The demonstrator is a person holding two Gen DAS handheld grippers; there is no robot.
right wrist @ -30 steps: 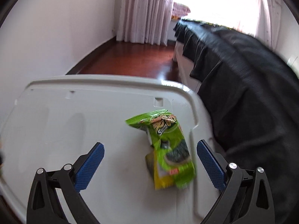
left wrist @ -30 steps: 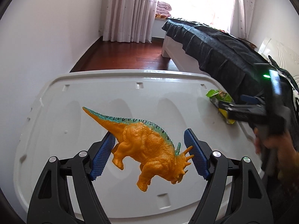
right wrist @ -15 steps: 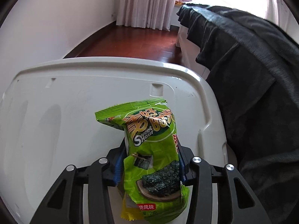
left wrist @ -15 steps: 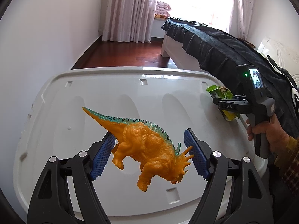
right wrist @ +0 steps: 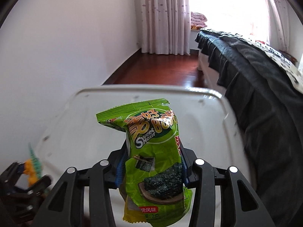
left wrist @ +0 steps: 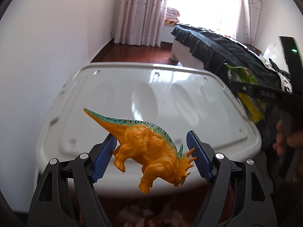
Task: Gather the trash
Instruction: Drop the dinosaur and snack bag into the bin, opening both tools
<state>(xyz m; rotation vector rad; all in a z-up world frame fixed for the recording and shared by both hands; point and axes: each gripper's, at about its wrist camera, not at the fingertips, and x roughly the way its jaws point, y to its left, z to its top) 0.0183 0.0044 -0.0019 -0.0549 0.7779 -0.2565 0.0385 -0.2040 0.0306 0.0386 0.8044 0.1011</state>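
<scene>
From the left wrist, the left tool (left wrist: pixel 151 158) grips an orange dinosaur (left wrist: pixel 149 149) between its blue pads, lifted above the near edge of the white worktop (left wrist: pixel 117 87), with the right tool blurred at the far right. From the right wrist, the right tool (right wrist: pixel 152 165) is clamped on a green snack bag (right wrist: pixel 154 158), held clear above the worktop beside the bed (right wrist: pixel 265 94). The trash appears picked up but not yet binned; no bin shows in either view.

An orange toy dinosaur (left wrist: pixel 149 151) held between the left gripper's (left wrist: pixel 151 156) blue pads; white bin lid (left wrist: pixel 151 87) below; green snack bag (left wrist: pixel 244 87) far right.
</scene>
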